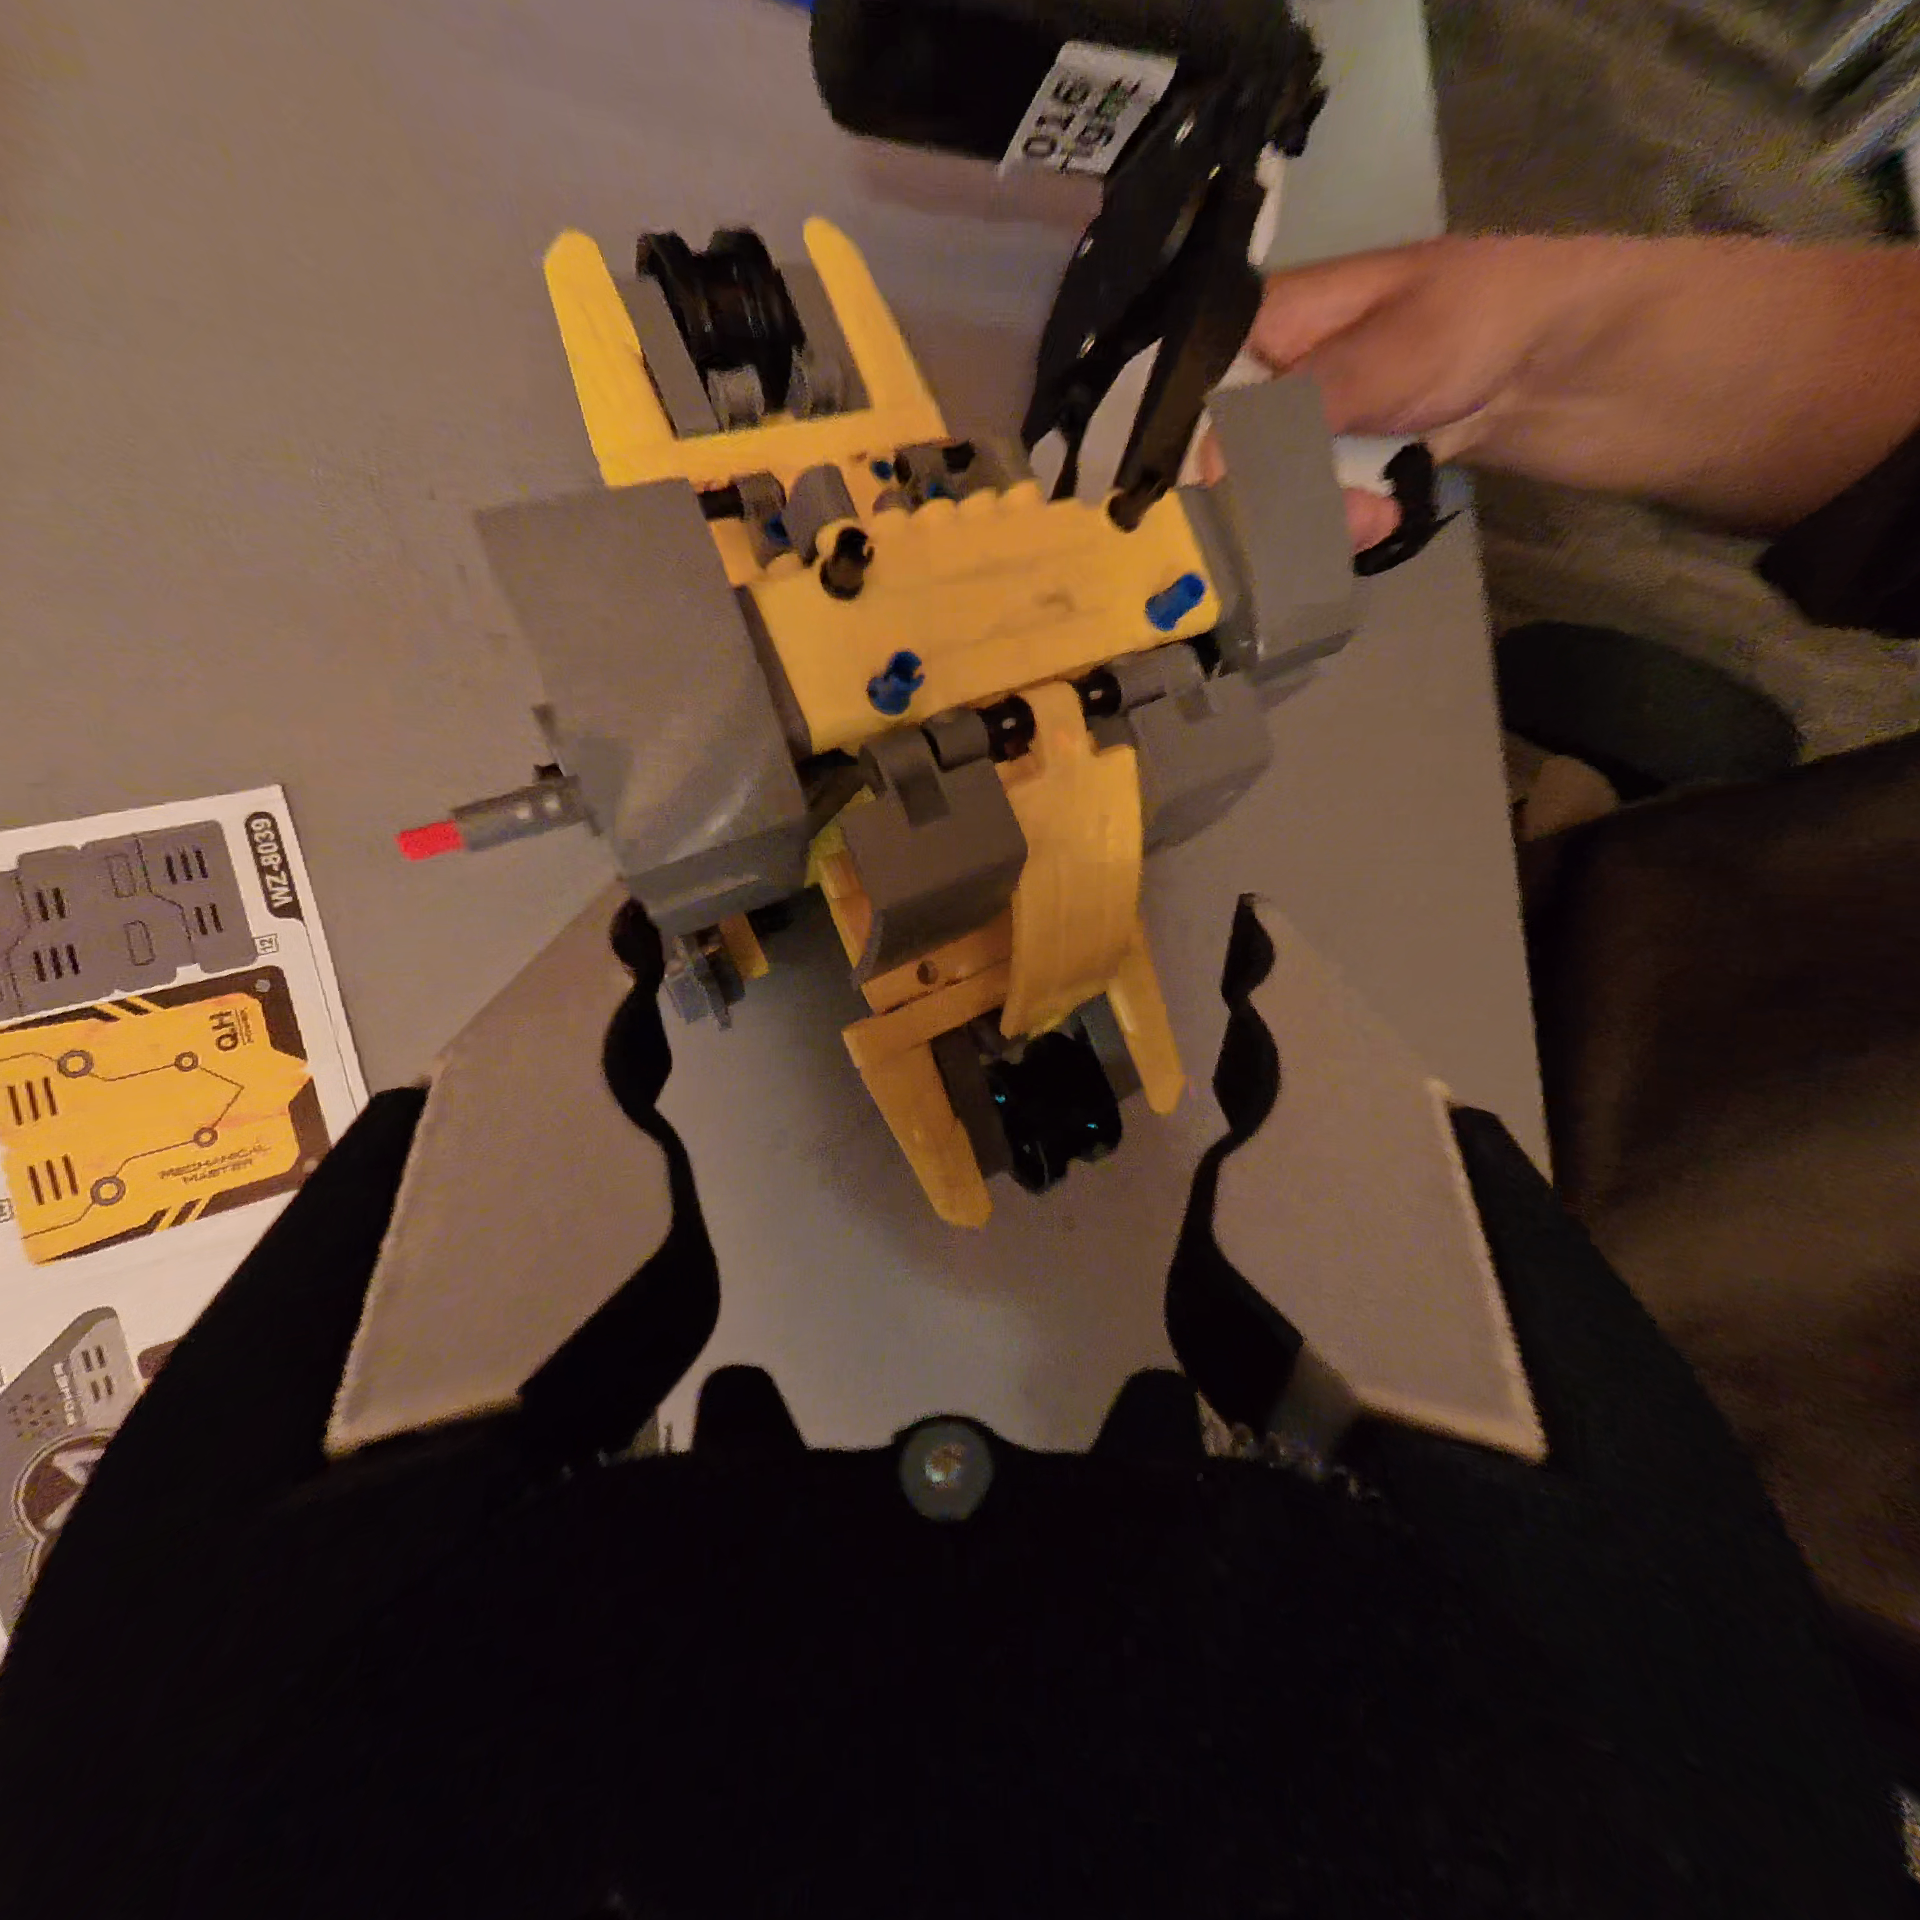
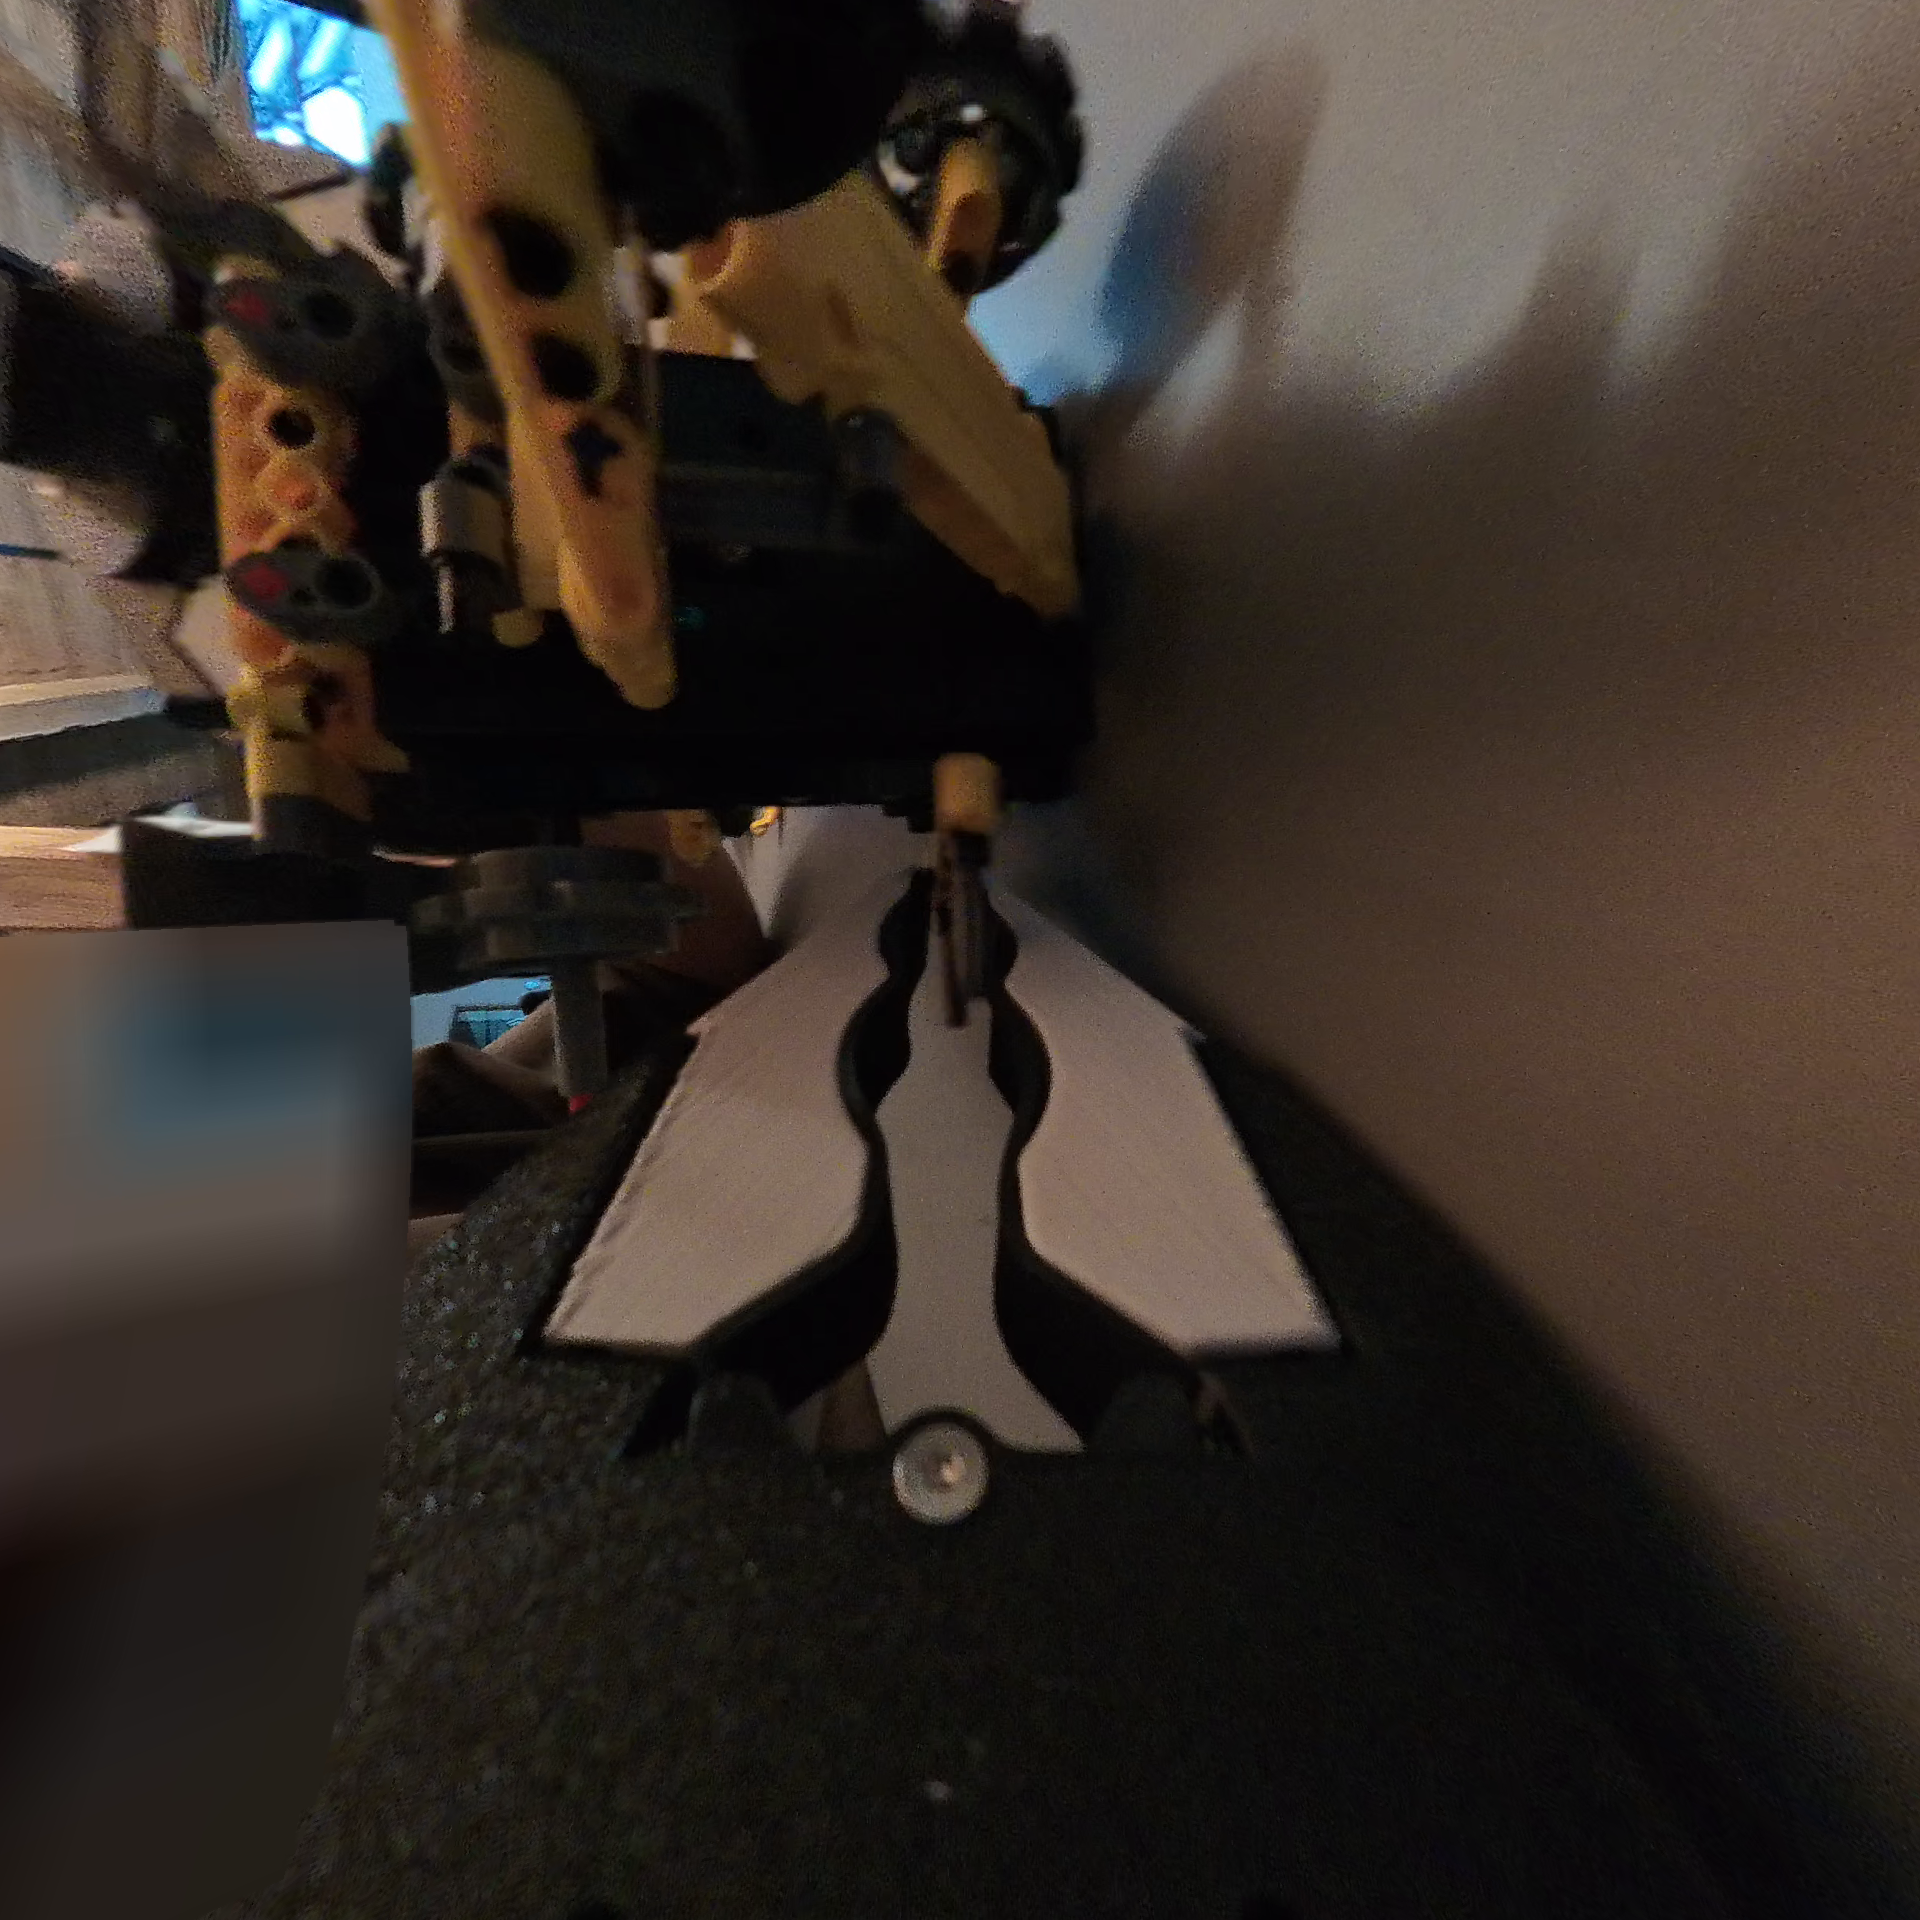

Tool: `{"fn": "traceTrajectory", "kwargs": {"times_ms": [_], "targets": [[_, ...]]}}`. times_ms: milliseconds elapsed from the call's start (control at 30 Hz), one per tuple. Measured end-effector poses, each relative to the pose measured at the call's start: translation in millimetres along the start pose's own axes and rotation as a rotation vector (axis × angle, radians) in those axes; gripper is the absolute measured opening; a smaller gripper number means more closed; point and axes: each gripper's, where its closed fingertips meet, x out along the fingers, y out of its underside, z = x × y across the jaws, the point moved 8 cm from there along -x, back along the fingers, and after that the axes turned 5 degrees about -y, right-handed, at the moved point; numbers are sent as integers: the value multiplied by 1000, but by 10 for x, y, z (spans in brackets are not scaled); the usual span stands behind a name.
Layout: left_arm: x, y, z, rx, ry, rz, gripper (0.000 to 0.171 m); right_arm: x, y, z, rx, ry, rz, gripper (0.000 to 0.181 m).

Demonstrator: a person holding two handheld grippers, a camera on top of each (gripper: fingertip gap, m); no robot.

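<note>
Left wrist view: the left gripper (image 1: 935, 966) hovers, jaws spread wide, over a yellow-and-grey brick vehicle (image 1: 894, 686) on the grey table (image 1: 260, 416), sticker sheet (image 1: 135, 1039) at left, table edge close at right. Right wrist view: the right gripper (image 2: 951, 904), jaws nearly closed, pinches a thin pin (image 2: 961, 935) at the model's edge.
</note>
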Motion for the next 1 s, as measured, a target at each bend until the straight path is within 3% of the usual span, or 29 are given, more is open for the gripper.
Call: {"fn": "traceTrajectory", "kwargs": {"times_ms": [133, 367, 533, 667, 800, 867, 1000], "targets": [[-92, 30, 61, -14, -31, -37, 99, 9, 0, 6, -15, 10, -1, 7], [217, 124, 43, -17, -50, 55, 108, -30, 1, 13, -8, -9, -39, 7], [338, 89, 13, -26, -72, 62, 103, -27, 84, 16, 13, -5, -56, 6], [417, 109, 29, -55, -115, 97, 91, 14, 204, 49, 30, -1, -93, 6], [462, 66, 9, -68, -136, 66, 96, 88, 405, 151, -48, 48, -111, 7], [491, 52, -1, -56, -170, 61, 84, 86, 489, 189, -84, 74, -139, 7], [492, 56, -36, -101, -161, 92, 84, 24, 596, 228, -114, 82, -202, 7]]}}
